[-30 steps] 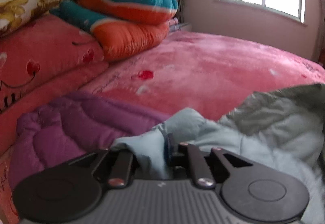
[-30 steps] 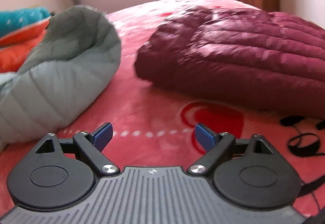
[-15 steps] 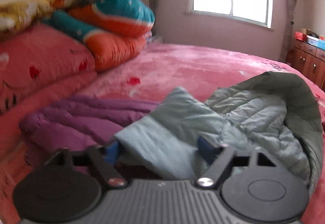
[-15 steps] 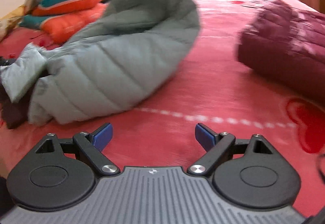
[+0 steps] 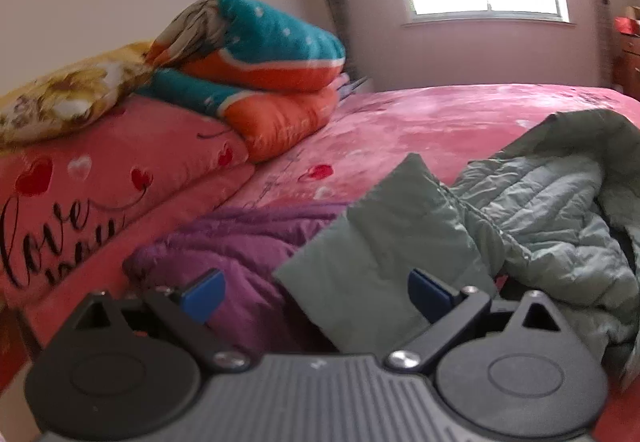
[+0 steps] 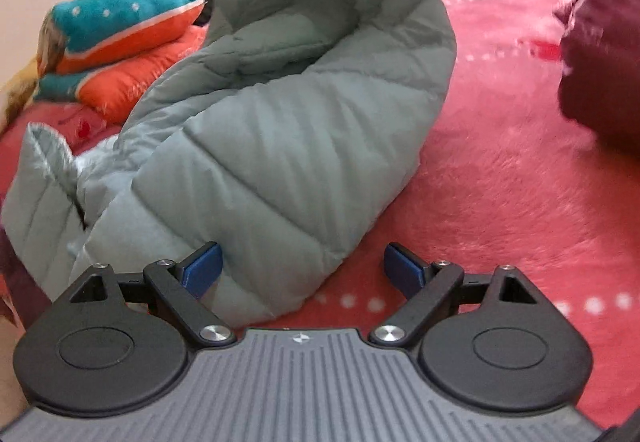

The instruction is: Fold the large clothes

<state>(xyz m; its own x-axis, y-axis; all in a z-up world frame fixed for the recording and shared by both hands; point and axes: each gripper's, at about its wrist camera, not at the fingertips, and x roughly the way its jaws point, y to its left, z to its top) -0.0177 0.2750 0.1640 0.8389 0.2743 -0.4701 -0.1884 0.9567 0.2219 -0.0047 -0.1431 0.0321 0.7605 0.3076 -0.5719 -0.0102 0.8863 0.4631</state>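
Released grey-green jacket [image 5: 384, 254]; right-view-only maroon coat [image 6: 600, 53]

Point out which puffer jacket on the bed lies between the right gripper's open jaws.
The grey-green quilted puffer jacket: its lower end sits between the right gripper fingers, untouched. The maroon puffer jacket lies apart, far right.
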